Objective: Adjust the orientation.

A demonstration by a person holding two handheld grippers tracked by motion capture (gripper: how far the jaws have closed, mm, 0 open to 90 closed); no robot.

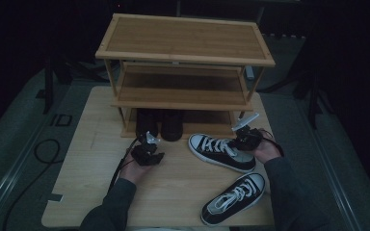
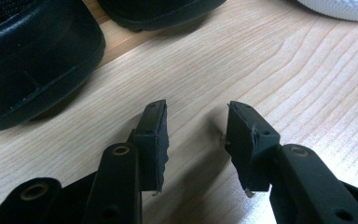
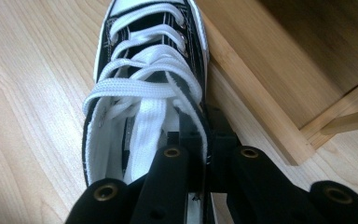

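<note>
Wooden table (image 1: pixel 173 178): rack (image 1: pixel 185 53) behind, right claw (image 3: pixel 204 140) pinching sneaker (image 3: pixel 144 93) collar.

bottom shelf (image 1: pixel 212 126): black shoes (image 1: pixel 160 124) block left half, right half free | near-left tabletop (image 1: pixel 86 192): open | near right: second sneaker (image 1: pixel 234 198) obstructs

rack (image 1: pixel 183 36): sits at the back of my table (image 1: pixel 96 192), top middle of the frame
dark pair (image 1: pixel 160 124): tucked in the rack's bottom level, side by side
sneaker one (image 1: pixel 220 151): on the table just in front of the rack, right of center
sneaker two (image 1: pixel 234 192): lower right, nearer to me, apart from the first
my left gripper (image 1: pixel 147 150): on the table just in front of the dark pair, left of sneaker one
my right gripper (image 1: pixel 244 137): at sneaker one's right end, on its collar
</note>
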